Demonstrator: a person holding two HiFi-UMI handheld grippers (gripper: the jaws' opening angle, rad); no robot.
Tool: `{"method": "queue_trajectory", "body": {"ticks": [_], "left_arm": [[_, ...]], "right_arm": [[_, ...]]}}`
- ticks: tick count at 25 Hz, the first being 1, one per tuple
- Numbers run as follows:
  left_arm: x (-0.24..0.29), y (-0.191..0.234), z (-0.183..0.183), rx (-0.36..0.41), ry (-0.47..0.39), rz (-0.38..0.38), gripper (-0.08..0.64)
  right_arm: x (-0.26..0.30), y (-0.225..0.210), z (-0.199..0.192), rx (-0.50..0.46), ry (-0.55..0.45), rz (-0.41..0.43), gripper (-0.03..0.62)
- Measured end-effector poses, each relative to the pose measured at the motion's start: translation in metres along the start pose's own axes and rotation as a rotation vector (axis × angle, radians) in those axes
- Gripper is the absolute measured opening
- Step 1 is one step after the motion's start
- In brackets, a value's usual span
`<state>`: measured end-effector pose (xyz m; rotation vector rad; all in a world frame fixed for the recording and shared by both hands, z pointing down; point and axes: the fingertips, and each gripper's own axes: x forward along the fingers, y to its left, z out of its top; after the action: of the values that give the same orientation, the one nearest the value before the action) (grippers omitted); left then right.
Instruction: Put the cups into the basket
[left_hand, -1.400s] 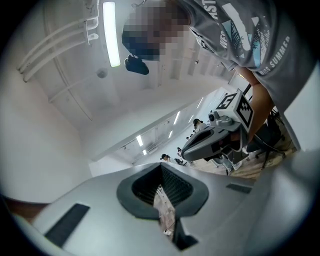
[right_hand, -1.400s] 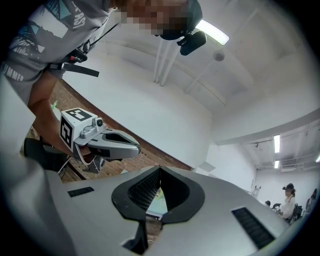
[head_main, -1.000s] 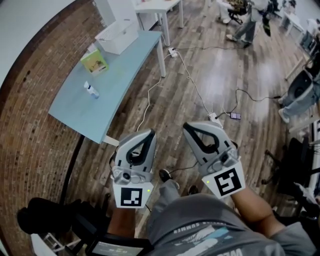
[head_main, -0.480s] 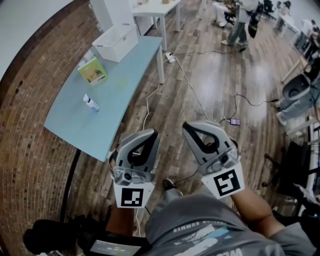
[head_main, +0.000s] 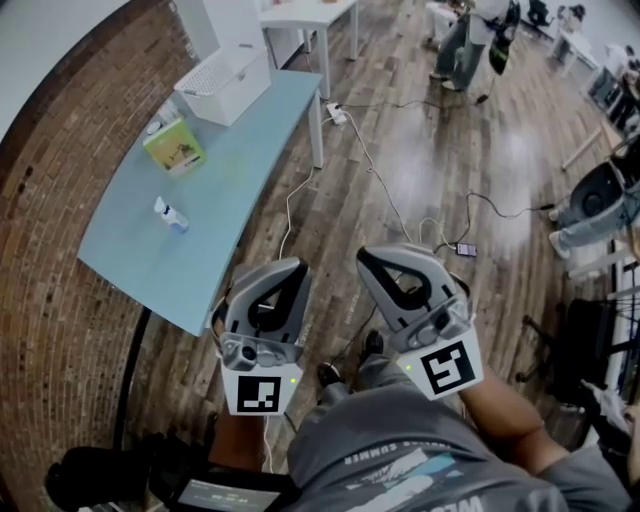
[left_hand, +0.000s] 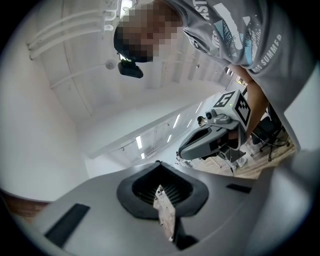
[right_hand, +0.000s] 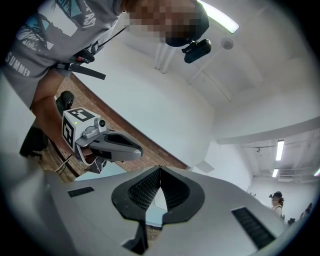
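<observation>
Open-plan office or lab workspace, not home. Long brown wood-plank floor (head_main: 450, 150); red brick wall (head_main: 60, 200) along left side. Pale blue tabletop on white legs (head_main: 230, 180), with plain white table (head_main: 310, 12) behind. White power strip (head_main: 337, 112) and loose thin cables (head_main: 385, 188) trail across floor. Dark shape at right edge, possibly black wheeled office chair (head_main: 590, 345). Standing person (head_main: 460, 45) far off among more desks. White ceiling strip lights (right_hand: 279, 150).

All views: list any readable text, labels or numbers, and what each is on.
"SUMMER": on the person's grey shirt, clearest in the left gripper view. The print around it is cut off or blurred.
Green box: print too small to read.
Small bottle: label too small to read.
Marker cubes: black-and-white square patterns only, no letters.
</observation>
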<state>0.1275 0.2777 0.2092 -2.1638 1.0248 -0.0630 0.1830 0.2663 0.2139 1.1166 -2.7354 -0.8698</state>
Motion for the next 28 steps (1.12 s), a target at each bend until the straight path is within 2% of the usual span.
{"method": "queue_trajectory", "body": {"ticks": [4, 9, 15, 22, 28], "left_arm": [[0.026, 0.002, -0.009, 0.026, 0.043, 0.023, -0.001], [0.056, 0.006, -0.015, 0.077, 0.074, 0.058, -0.002], [0.074, 0.011, -0.027, 0.098, 0.121, 0.078, -0.002], [0.081, 0.035, -0.054, 0.085, 0.144, 0.097, -0.002], [0.086, 0.066, -0.088, 0.069, 0.144, 0.077, -0.001]], "right_arm": [[0.008, -0.021, -0.013, 0.021, -0.027, 0.042, 0.011], [0.019, -0.051, -0.02, -0.019, -0.095, 0.086, 0.011], [0.036, -0.069, -0.037, -0.007, -0.11, 0.127, 0.01], [0.071, -0.072, -0.053, 0.005, -0.101, 0.152, 0.01], [0.113, -0.073, -0.065, 0.008, -0.076, 0.141, 0.011]]}}
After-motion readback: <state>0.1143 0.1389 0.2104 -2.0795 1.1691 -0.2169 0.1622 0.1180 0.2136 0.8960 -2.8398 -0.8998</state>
